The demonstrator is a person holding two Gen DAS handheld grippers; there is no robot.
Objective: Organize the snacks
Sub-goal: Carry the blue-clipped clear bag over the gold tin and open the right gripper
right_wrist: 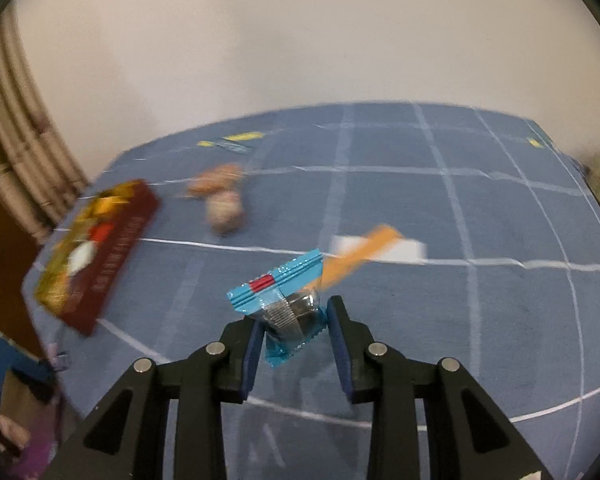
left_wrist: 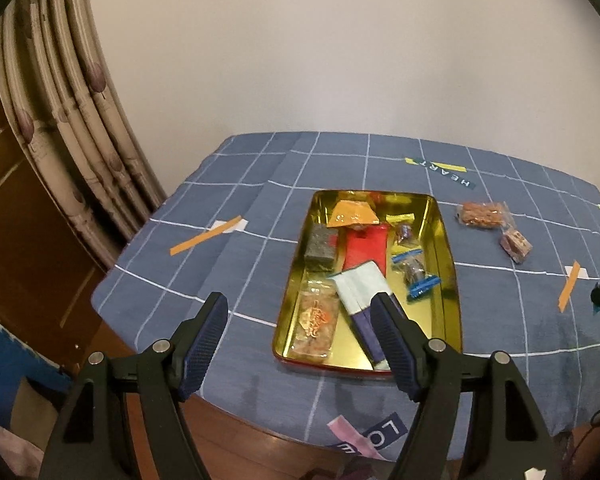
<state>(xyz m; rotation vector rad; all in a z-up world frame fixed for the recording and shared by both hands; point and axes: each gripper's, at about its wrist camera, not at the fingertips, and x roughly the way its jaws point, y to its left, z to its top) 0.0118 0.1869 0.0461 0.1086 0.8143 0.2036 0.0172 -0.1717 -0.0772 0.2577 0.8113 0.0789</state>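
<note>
The worktop (left_wrist: 236, 264) is covered by a blue cloth with a white grid. A gold-lined tin (left_wrist: 448, 264) with a red outer wall lies directly on it, near the middle. To the right of the tin, toward the far side, two clear-wrapped snacks lie close together: an orange-brown packet (left_wrist: 482, 215) and a smaller reddish one (left_wrist: 516, 245). Orange tape strips are stuck flat, one on the left (left_wrist: 206, 235), one on the right (left_wrist: 569, 286).
</note>
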